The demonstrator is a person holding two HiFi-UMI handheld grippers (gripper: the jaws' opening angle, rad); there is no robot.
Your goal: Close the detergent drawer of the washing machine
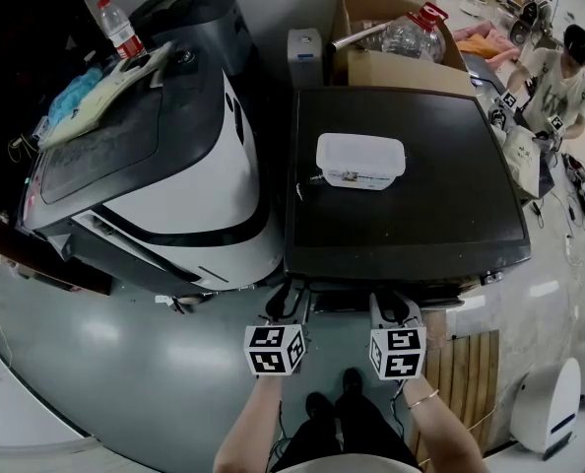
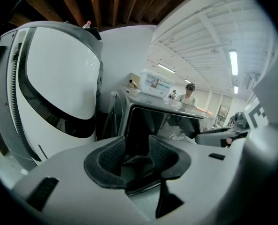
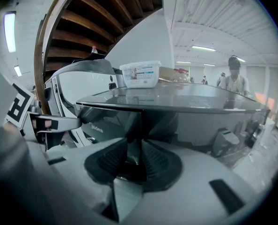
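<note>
The dark washing machine (image 1: 411, 205) stands in front of me, with a white lidded box (image 1: 360, 160) on its top. Both grippers hover at its front edge. My left gripper (image 1: 285, 304) is by the front left corner, my right gripper (image 1: 396, 308) further right. A dark strip (image 1: 340, 302) juts slightly from the front between them; I cannot tell whether it is the drawer. In the left gripper view the left gripper (image 2: 136, 156) faces a dark framed front panel (image 2: 150, 123), jaws slightly apart and empty. In the right gripper view the right gripper (image 3: 134, 161) shows a narrow empty gap below the machine's top.
A white and grey appliance (image 1: 174, 175) stands close on the left, with cloths and a bottle (image 1: 121, 28) on it. Behind the washer sits a cardboard box holding a water jug (image 1: 411, 37). A person (image 1: 558, 77) works at the back right. A wooden pallet (image 1: 465, 372) lies at the right.
</note>
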